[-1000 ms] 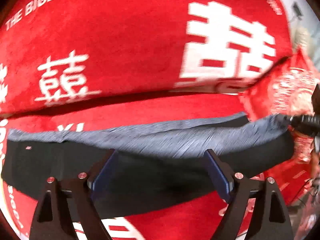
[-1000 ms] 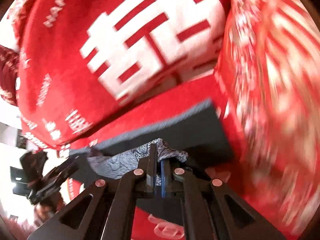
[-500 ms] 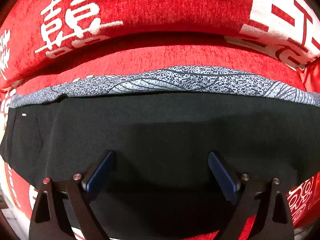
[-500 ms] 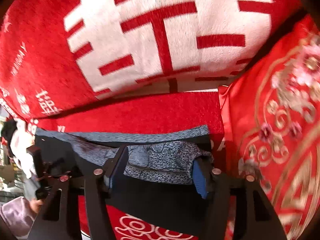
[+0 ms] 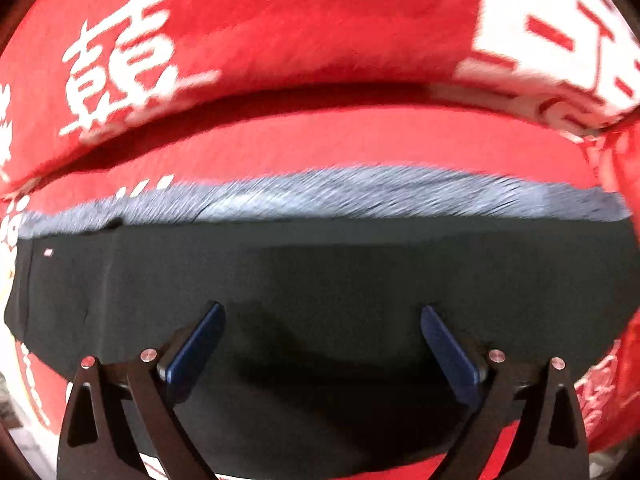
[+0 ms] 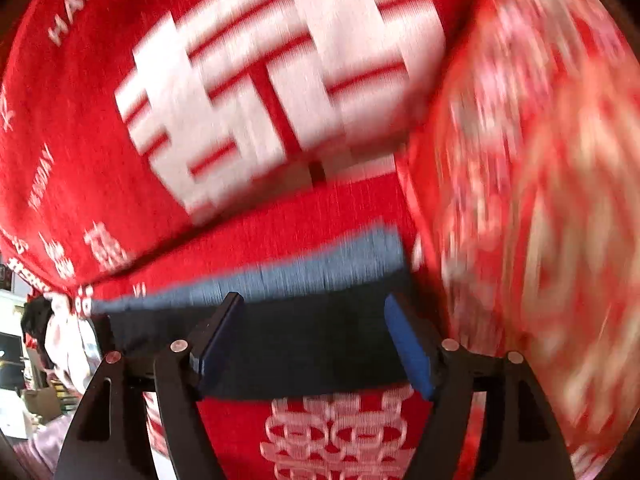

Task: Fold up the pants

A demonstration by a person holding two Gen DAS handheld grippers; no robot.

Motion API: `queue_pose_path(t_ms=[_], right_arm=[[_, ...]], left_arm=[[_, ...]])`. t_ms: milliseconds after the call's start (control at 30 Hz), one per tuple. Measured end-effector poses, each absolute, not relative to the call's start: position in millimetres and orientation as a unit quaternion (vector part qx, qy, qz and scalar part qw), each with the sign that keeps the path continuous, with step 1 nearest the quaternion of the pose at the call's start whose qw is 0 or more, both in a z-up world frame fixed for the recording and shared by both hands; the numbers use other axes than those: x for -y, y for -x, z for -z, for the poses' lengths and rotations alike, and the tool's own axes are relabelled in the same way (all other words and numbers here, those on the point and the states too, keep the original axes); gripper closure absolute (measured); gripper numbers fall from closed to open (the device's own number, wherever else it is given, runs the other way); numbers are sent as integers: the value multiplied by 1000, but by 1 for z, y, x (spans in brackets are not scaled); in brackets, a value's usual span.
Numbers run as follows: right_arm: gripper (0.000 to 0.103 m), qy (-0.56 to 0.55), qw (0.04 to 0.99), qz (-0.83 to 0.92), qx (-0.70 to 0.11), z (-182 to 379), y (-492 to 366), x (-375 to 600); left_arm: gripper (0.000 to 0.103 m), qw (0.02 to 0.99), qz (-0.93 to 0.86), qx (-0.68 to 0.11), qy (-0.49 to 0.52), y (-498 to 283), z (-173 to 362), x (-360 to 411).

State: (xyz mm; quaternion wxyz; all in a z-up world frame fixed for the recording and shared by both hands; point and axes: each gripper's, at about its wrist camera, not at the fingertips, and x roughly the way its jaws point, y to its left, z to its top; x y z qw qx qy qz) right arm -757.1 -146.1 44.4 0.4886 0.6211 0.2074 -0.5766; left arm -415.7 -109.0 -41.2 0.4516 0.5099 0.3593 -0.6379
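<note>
Black pants [image 5: 320, 264] lie flat across a red seat cover, with a grey patterned layer [image 5: 360, 196] showing as a strip along their far edge. My left gripper [image 5: 320, 307] points down over the black cloth. Its jaws are still opening, wide apart, and the pads touch nothing. In the right wrist view the same pants [image 6: 312, 344] end at their right edge beside a cushion, with the grey strip [image 6: 320, 268] behind them. My right gripper [image 6: 313, 298] hovers over that end. Its jaws are opening too, with no cloth pinched between them.
A red sofa backrest cover with large white characters [image 5: 280, 32] rises just behind the pants. A red embroidered cushion [image 6: 540, 200] crowds the right side. The red seat cover [image 6: 340, 432] continues in front of the pants. A blurred room shows at lower left [image 6: 24, 360].
The right gripper went from shut on the grey patterned cloth to wide open, and the cloth dropped flat. The left gripper sank closer to the black pants and spread a little wider.
</note>
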Motion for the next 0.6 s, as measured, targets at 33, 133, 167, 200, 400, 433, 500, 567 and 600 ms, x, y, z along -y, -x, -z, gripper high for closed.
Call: queue_pose_path(t_ms=[33, 133, 167, 200, 400, 433, 500, 567, 600], right_arm=[[27, -634, 481, 570, -205, -35, 753, 136], [27, -679, 432, 561, -195, 5, 745, 109], [27, -691, 418, 559, -186, 16, 745, 100], [29, -699, 402, 562, -181, 28, 744, 95], [93, -700, 362, 605, -114, 55, 757, 87], [94, -693, 372, 608, -107, 49, 757, 91], [94, -658, 412, 619, -120, 27, 753, 100], [94, -630, 449, 620, -130, 6, 752, 110], [94, -629, 451, 618, -139, 4, 755, 115]], left_arm=[[4, 447, 645, -356, -508, 423, 39, 109], [4, 440, 655, -336, -514, 448, 48, 115], [4, 441, 655, -335, -514, 454, 52, 118], [4, 443, 655, -341, -509, 458, 57, 122], [3, 453, 655, -334, -504, 463, 56, 124], [3, 458, 653, -334, -502, 461, 52, 125], [3, 475, 657, -318, -492, 459, 41, 129], [3, 483, 654, -307, -495, 462, 38, 131], [3, 481, 644, -311, -508, 463, 45, 134]])
